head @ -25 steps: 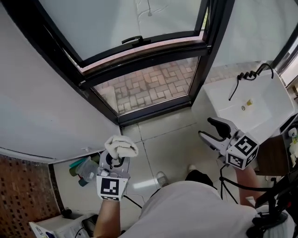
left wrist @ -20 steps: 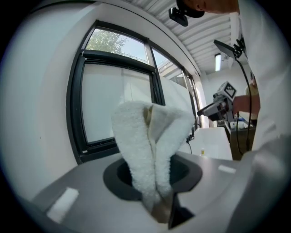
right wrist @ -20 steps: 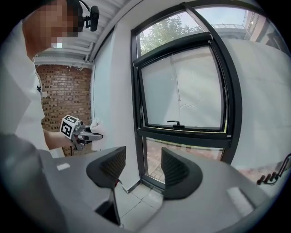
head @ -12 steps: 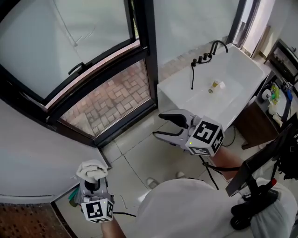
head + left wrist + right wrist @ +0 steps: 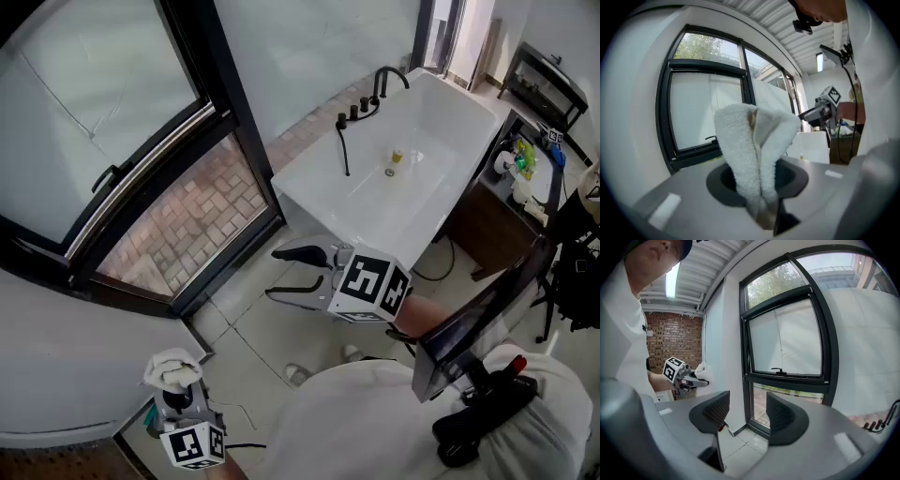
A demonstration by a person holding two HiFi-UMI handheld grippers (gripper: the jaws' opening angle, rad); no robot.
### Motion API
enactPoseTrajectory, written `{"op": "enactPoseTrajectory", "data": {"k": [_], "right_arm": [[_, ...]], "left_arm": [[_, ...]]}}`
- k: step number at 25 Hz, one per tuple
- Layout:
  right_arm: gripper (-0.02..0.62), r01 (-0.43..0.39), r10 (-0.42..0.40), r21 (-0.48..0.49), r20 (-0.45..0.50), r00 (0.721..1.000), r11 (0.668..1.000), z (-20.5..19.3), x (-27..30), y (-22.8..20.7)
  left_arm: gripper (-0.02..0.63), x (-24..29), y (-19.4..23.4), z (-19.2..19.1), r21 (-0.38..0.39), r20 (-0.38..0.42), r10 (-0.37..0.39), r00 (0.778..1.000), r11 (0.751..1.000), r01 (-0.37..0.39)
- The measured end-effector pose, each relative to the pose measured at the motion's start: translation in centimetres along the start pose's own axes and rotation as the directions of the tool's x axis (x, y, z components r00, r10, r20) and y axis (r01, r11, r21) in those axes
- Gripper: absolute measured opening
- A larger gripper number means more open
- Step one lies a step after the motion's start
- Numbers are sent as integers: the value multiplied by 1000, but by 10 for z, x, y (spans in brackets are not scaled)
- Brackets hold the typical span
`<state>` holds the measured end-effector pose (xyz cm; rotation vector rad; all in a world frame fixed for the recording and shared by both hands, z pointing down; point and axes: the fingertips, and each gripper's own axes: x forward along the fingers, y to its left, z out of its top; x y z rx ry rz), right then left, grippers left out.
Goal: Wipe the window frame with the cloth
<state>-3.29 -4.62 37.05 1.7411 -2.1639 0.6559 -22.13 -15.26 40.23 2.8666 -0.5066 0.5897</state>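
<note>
Low at the near left, held a folded white cloth [image 5: 757, 145] upright, pinched tight between the fingers of the left gripper [image 5: 176, 389]. Hung well apart from the black window frame [image 5: 228, 122] at the far left, touching nothing else. Near the middle, above the tiled floor [image 5: 253, 328], carried the right gripper [image 5: 277, 273] with fingers spread wide and nothing between them. Judged to be the approach step, with no wiping contact made yet. Next would need raising the cloth far and left, pressing it flat on the frame, then dragging along it. Against half a second before, saw the window pushed further left, the white basin [image 5: 412, 187] brought toward centre, the left gripper sunk lower, the right gripper shifted left; same grips on both.
</note>
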Motion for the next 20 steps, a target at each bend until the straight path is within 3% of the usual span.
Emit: {"op": "enactPoseTrajectory", "data": {"k": [20], "right_arm": [[248, 4, -4, -2, -1, 1000, 1000, -12, -33, -6]], "left_arm": [[140, 9, -46, 10, 36, -1, -41, 999, 999, 41]]}}
